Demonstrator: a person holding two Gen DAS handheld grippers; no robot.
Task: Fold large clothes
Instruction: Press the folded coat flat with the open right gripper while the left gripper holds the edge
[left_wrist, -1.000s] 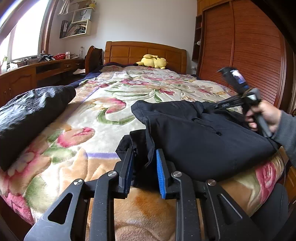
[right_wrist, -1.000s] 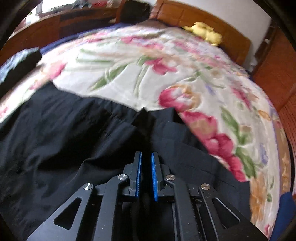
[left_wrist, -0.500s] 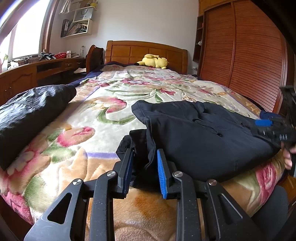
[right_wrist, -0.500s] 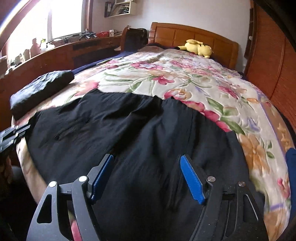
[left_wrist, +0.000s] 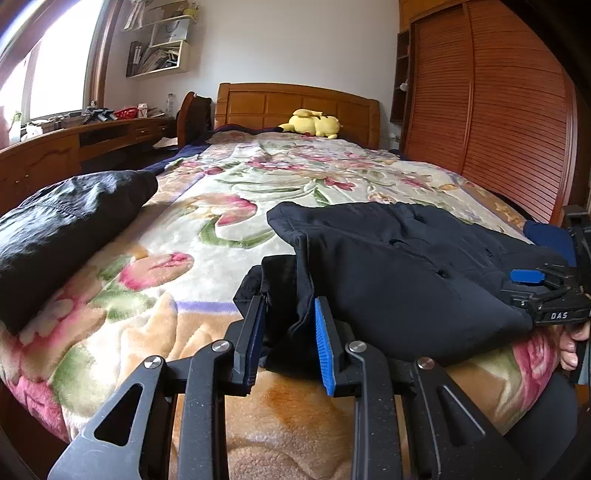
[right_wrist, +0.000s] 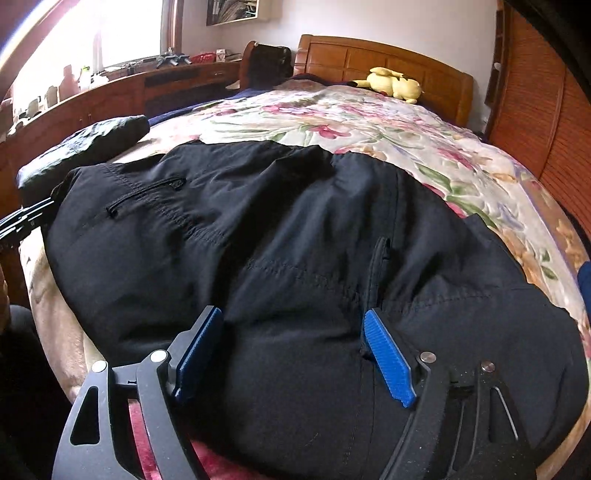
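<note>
Lettering "DAS" on right gripper (left_wrist: 543, 291), jaws spread over black jacket (right_wrist: 295, 240); left gripper (left_wrist: 290, 339) level, clamping its bunched edge

tools (left_wrist: 289, 339) – 2 | dark garments (right_wrist: 295, 258) – 2 | plush toy (left_wrist: 313, 123) – 1 | floral blanket (left_wrist: 258, 177) – 1
</note>
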